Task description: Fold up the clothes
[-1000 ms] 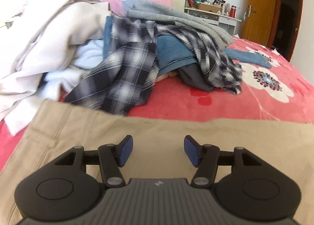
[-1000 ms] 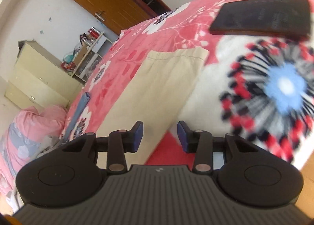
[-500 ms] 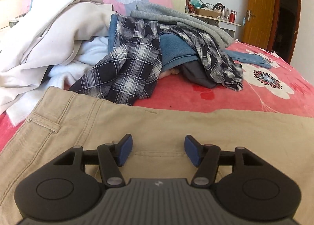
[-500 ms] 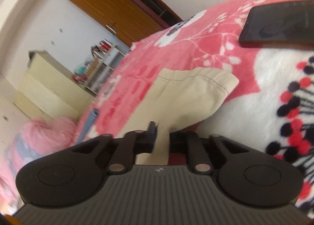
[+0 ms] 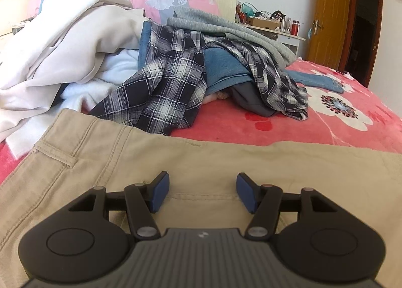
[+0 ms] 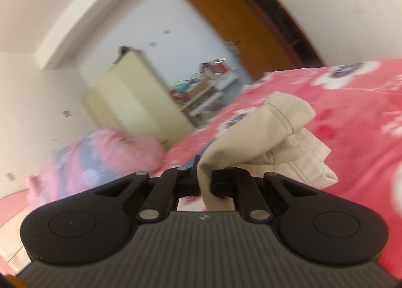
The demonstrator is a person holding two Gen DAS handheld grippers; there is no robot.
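We are only beginning the folding, as far as we can judge: one pair of tan trousers (image 5: 226, 162) is lying spread flat across the near edge of the bed (image 5: 339, 132), and we are lifting its leg end with the right claw (image 6: 204, 180), whose tips are pinched tight on a bunched fold of the tan cloth. The hem is standing up off the bedspread in a loose hump, so the first fold is under way but not laid down. The left claw (image 5: 199, 192) is hovering over the waist part of the trousers, its blue pads (image 5: 159, 193) standing moderately wide apart with nothing gripped between them. Everything else looks unfolded: behind the trousers, toward the head of the bed, a heap is waiting, with a plaid shirt (image 5: 163, 87), a white garment (image 5: 70, 44), a grey top (image 5: 238, 31) and blue cloth (image 5: 226, 66) tangled together. The left view is giving us that heap and the waistband with its belt loop, none of which the right view shows; the right view, blurred, is showing us the pinched hem, which the left view is missing entirely.
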